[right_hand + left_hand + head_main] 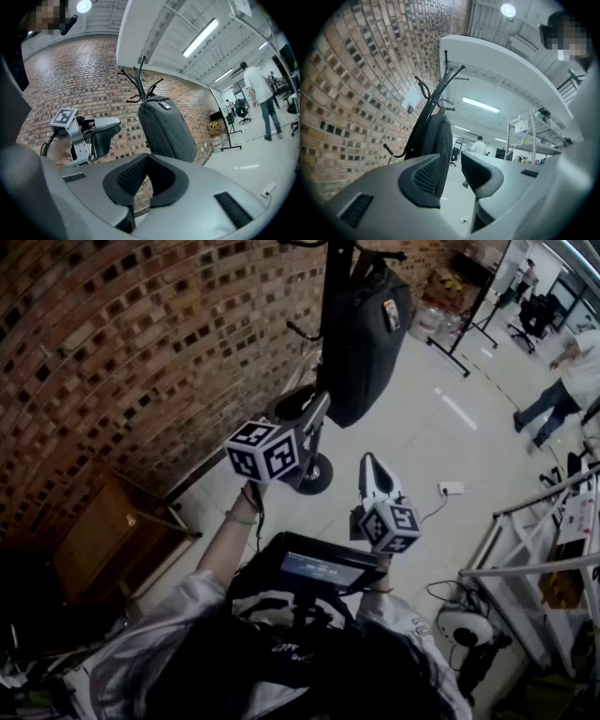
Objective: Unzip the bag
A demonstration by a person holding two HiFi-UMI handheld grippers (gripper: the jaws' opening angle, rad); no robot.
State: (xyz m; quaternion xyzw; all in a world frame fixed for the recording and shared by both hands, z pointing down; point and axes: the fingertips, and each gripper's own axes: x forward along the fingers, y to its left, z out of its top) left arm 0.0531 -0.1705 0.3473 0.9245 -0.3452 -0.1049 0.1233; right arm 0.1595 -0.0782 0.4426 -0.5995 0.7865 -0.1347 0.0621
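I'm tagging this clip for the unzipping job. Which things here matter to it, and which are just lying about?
For the job:
- bag, hanging on the rack
- left gripper, jaws apart, empty
- right gripper, jaws together, empty

Lying about:
- cabinet by the brick wall
- power strip on the floor
- box
- shelving

Bag — zip too small to tell; stand top cut off.
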